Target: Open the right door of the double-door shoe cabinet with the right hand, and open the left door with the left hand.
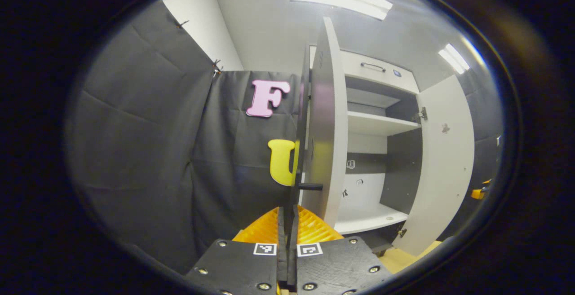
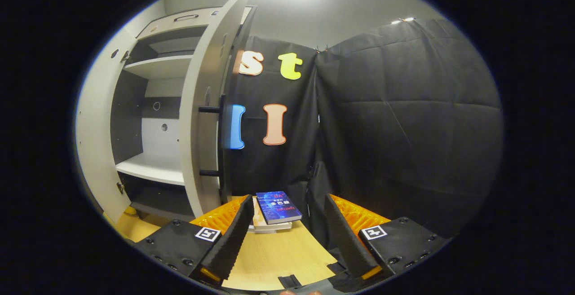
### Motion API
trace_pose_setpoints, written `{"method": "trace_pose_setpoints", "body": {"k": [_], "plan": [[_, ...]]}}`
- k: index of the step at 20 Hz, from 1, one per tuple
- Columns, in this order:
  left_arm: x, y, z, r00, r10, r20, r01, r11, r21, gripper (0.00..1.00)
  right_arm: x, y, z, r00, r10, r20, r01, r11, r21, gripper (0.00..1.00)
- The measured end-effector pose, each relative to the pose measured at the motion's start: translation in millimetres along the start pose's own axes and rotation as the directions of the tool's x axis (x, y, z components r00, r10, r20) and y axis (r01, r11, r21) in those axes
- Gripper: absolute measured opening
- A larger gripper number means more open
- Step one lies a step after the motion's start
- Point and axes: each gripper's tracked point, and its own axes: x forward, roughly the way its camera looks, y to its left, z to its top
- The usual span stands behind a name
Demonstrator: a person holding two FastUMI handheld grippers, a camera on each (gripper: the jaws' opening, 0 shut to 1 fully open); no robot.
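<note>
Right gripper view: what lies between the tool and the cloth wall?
Books stacked on the wooden surface, ahead of the open right tool, in the right gripper view.

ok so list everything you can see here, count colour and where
shoe cabinet: 1, white with grey inner panels, against the booth wall
left door: 1, white, swung open
right door: 1, white, swung open
door handles: 2, black bars, one on each door's outer face
shelves: 2, white, inside the cabinet
drawer: 1, white, black handle, top of cabinet
books: small stack, blue cover on top, on the wooden surface
left tool: 1, fingers closed, nothing visibly between them
right tool: 1, open
</note>
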Motion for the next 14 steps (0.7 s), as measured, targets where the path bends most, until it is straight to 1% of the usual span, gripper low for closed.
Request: {"method": "trace_pose_setpoints", "body": {"k": [1, 2, 3, 4, 5, 6, 8, 9, 10, 11, 12, 13, 14], "plan": [[-1, -4, 3, 1.000, -0.007, 0.008, 0.007, 1.000, -0.007, 0.02, -1, 8, 4, 1.000, 0.023, 0.000, -0.023, 1.000, 0.010, 0.98], [-4, -10, 5, 1.000, -0.024, 0.016, 0.024, 1.000, -0.011, 0.02, -3, 17, 6, 0.999, 0.049, 0.001, -0.049, 0.999, 0.021, 0.94], [-8, -14, 8, 0.999, -0.035, 0.023, 0.035, 0.999, -0.001, 0.02, -7, 29, 5, 0.997, 0.077, 0.001, -0.077, 0.997, 0.026, 0.94], [-9, -16, 10, 0.999, -0.042, 0.030, 0.041, 0.999, 0.025, 0.17, -11, 39, 3, 0.995, 0.103, -0.006, -0.103, 0.995, 0.018, 0.98], [-13, -16, 11, 0.998, -0.041, 0.038, 0.039, 0.997, 0.065, 0.32, -15, 48, 1, 0.992, 0.122, -0.016, -0.122, 0.993, -0.001, 0.98], [-13, -15, 10, 0.998, -0.035, 0.045, 0.030, 0.994, 0.107, 0.46, -21, 54, -4, 0.990, 0.138, -0.021, -0.139, 0.990, -0.017, 0.94], [-14, -13, 11, 0.998, -0.007, 0.055, -0.002, 0.987, 0.160, 0.87, -23, 70, -7, 0.983, 0.182, -0.022, -0.182, 0.983, -0.020, 0.94], [-16, -16, 7, 0.999, -0.011, 0.052, 0.002, 0.986, 0.168, 0.94, -24, 82, -9, 0.978, 0.206, -0.024, -0.207, 0.978, -0.008, 0.94], [-18, -24, 3, 0.999, -0.022, 0.044, 0.015, 0.987, 0.159, 0.94, -27, 94, -15, 0.972, 0.232, -0.026, -0.232, 0.973, 0.006, 0.98], [-19, -32, -1, 0.999, -0.040, 0.031, 0.035, 0.990, 0.138, 0.95, -28, 106, -16, 0.965, 0.259, -0.029, -0.259, 0.966, 0.020, 0.94], [-22, -43, -6, 0.998, -0.060, 0.021, 0.057, 0.992, 0.116, 0.95, -29, 118, -16, 0.958, 0.284, -0.030, -0.284, 0.958, 0.030, 0.99], [-26, -49, -11, 0.997, -0.071, 0.008, 0.069, 0.993, 0.100, 0.94, -31, 127, -15, 0.953, 0.303, -0.025, -0.303, 0.952, 0.035, 0.94], [-28, -54, -17, 0.997, -0.077, -0.005, 0.077, 0.993, 0.091, 0.94, -30, 134, -10, 0.949, 0.316, -0.015, -0.315, 0.948, 0.039, 0.99]]}}
